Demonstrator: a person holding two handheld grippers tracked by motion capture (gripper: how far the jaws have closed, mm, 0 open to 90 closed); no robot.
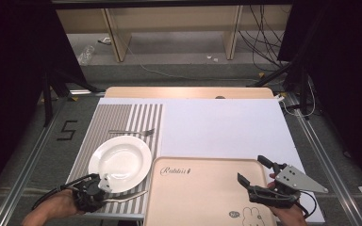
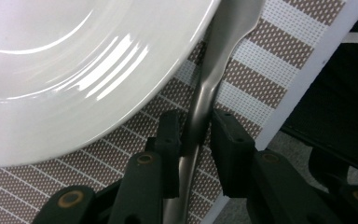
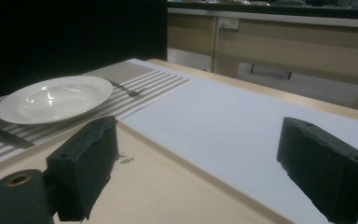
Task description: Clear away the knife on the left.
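table (image 1: pixel 226 127): covered by a white sheet, with a striped placemat (image 1: pixel 141 117) on its left part. The mat is light and loose, so any drag on the cutlery could pull it askew and shift everything on it.
tray (image 1: pixel 202 197): beige, empty, at the near edge just right of the placemat. It lies close beside the knife; a careless swing to the right could knock the blade against its rim.
plate (image 1: pixel 120 162): white, on the placemat, its near rim right next to the knife. This looks like the main hazard: lifting the knife at a slant could clip the rim and nudge or chip the plate.
right tongs (image 1: pixel 257 172): wide open, holding nothing, hovering over the tray's right end. Little risk while idle.
left tongs (image 2: pixel 195 140): jaws narrowed around the knife handle, one on each side, with a sliver of gap showing on the right, so the hold is not yet firm. Lifting early could let the smooth metal slip or swivel.
knife (image 2: pixel 200 107): lies on the placemat along the plate's near edge, handle between the left jaws. Gripped off balance, the blade end may droop.
fork (image 1: pixel 132 132): beyond the plate, well apart from the work.
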